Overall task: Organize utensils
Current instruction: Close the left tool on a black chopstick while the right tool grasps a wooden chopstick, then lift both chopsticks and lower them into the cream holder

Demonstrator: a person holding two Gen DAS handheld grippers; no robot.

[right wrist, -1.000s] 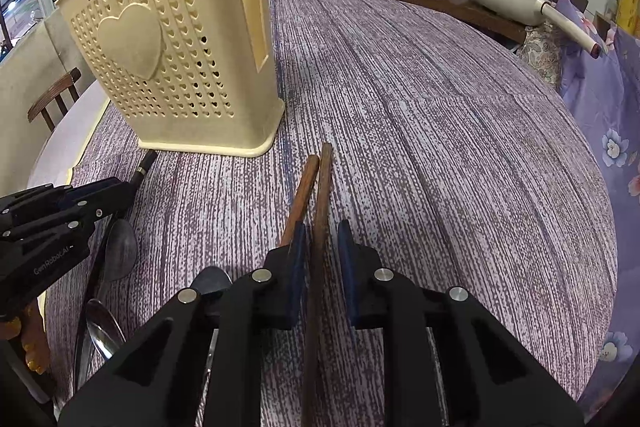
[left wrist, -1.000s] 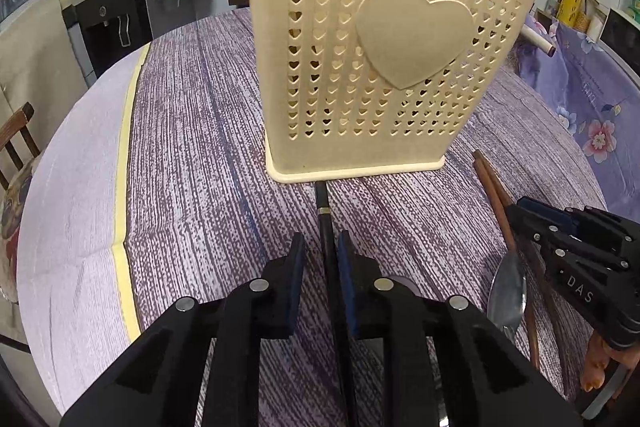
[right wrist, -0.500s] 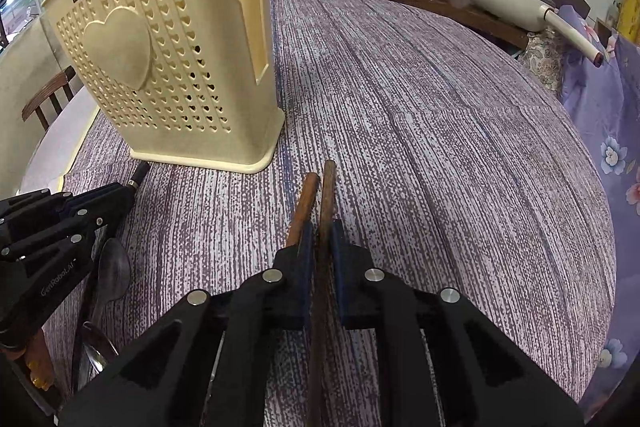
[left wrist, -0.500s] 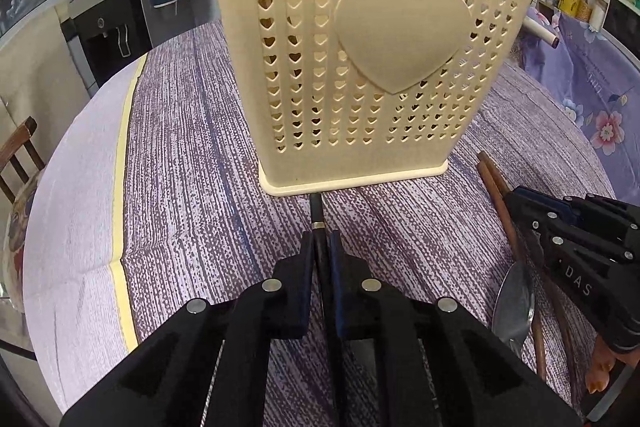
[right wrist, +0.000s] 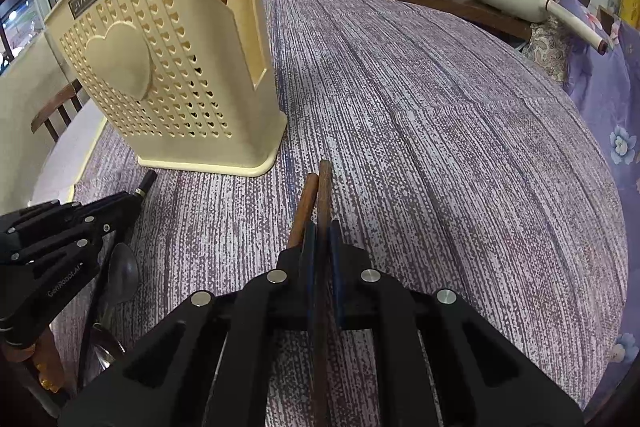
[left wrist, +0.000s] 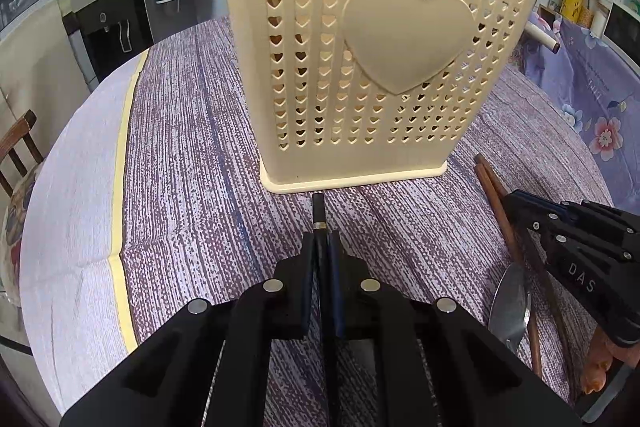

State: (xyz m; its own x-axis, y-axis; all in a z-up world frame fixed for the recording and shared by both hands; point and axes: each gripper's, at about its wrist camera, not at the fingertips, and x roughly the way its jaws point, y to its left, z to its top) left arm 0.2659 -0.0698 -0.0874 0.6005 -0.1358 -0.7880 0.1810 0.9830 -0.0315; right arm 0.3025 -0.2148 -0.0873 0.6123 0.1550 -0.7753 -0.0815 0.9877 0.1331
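Clamping down within the last second, the left gripper [left wrist: 320, 247] held a black-handled utensil [left wrist: 319, 211] and the right gripper [right wrist: 320, 239] one of two wooden chopsticks [right wrist: 324, 187], jaws narrow on each. Both pieces lay on the worktop [right wrist: 440, 147] just before the cream holder [left wrist: 360, 67], apparently ready to be lifted in.

Utensil holder [left wrist: 384, 67] stands on the table [left wrist: 180, 167], directly ahead of the left gripper [left wrist: 322, 247] and ahead-left of the right gripper [right wrist: 320, 235]. A black-handled utensil [left wrist: 319, 209] lies between the left gripper's fingers, tip just before the holder's base. A chopstick [right wrist: 324, 187] lies between the right gripper's fingers, its mate [right wrist: 304, 203] just left. Spoons [right wrist: 122, 273] lie between the two grippers.
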